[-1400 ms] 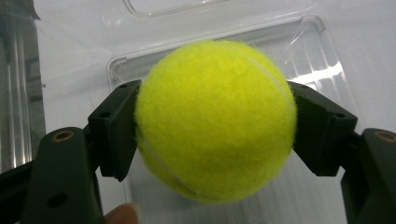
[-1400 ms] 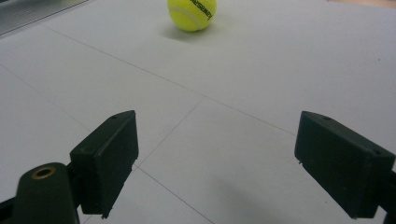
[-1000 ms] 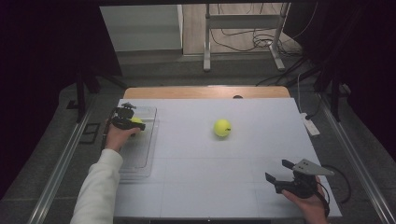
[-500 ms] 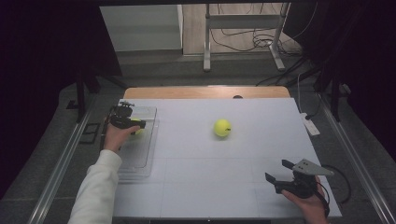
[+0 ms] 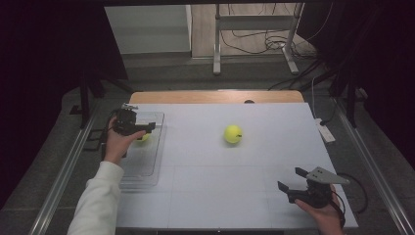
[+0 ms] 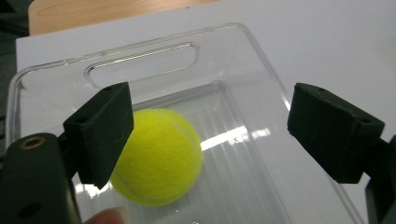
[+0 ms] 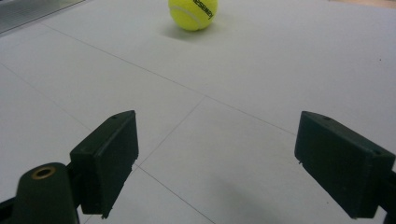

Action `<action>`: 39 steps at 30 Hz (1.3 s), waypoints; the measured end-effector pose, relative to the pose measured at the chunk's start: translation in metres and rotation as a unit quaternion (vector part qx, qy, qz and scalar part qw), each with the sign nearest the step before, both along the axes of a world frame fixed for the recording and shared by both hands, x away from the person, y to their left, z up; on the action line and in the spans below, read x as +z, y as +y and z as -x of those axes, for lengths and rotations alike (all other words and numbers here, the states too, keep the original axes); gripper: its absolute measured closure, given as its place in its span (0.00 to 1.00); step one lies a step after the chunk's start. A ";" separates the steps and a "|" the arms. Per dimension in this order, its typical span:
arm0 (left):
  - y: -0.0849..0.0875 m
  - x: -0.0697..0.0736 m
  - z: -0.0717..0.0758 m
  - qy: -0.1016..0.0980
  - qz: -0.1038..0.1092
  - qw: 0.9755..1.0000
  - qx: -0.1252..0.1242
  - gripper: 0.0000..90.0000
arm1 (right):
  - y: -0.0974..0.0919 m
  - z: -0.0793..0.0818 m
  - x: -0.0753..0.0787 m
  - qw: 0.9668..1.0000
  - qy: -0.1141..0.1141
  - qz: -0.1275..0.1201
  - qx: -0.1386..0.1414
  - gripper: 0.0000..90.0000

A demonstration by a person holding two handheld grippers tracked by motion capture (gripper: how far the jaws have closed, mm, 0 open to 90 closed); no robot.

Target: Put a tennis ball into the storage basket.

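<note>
Here the left gripper [image 5: 147, 126] hangs over a clear tray [image 6: 261, 60] at the worktop's [image 5: 205, 196] left edge; its jaws have just been opening, and a tennis ball [image 6: 156, 156] lies free in the tray beneath them. Being round, it has no long axis or heading. Risk: a jaw could nudge it and set it rolling inside the tray. The right gripper [image 5: 296, 178], near right, is open and empty; a second ball [image 5: 233, 133] lies mid-worktop.

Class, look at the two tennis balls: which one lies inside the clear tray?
The tennis ball under the left gripper lies in the clear tray. The other tennis ball sits on the bare white table, mid-table.
</note>
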State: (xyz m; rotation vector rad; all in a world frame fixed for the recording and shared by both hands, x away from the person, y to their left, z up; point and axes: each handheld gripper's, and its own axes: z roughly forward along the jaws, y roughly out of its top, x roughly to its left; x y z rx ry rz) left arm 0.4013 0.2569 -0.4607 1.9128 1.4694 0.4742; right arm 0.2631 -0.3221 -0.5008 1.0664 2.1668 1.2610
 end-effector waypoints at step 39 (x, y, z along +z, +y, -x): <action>-0.024 0.014 0.055 -0.061 0.071 0.990 -0.103 0.18 | -0.002 -0.006 -0.002 1.000 0.009 -0.004 -0.010 0.15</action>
